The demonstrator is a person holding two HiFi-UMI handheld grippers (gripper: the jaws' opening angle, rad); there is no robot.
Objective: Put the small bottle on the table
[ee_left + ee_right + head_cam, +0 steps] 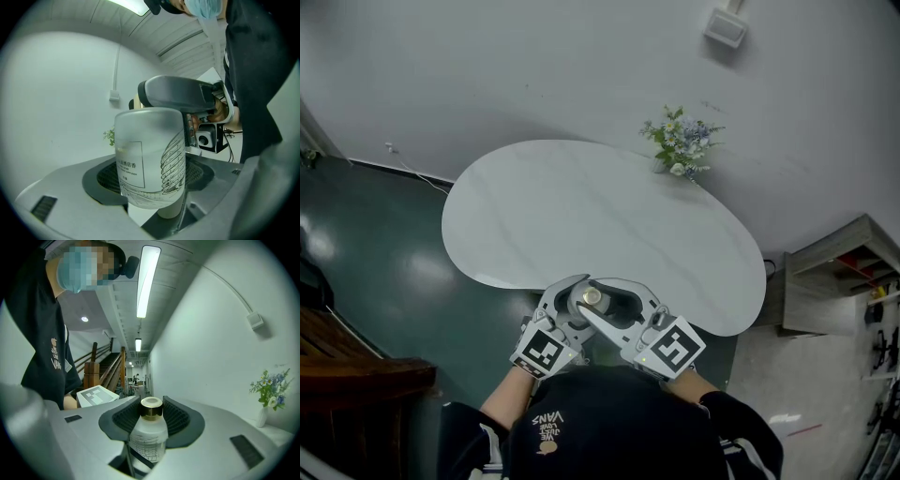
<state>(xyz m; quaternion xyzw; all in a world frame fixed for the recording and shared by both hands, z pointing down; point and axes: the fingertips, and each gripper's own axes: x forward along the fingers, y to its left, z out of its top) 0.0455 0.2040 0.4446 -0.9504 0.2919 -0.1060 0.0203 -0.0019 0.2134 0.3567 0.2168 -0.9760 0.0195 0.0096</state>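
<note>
Two grippers meet at the table's near edge, with the bottle between them. Left gripper [152,174]: jaws closed on the body of the small frosted-glass bottle with a gold cap [147,154], held upright in the air. Right gripper [151,417]: jaws spread wide either side of the cap, apparently not pressing. Beyond: white oval marble-patterned table [581,216], with a small vase of flowers [682,142] at its far right. For a clean placement, draw the right gripper clear first. Then carry the bottle forward over the top, lower it upright, and release once the base sits flat.
</note>
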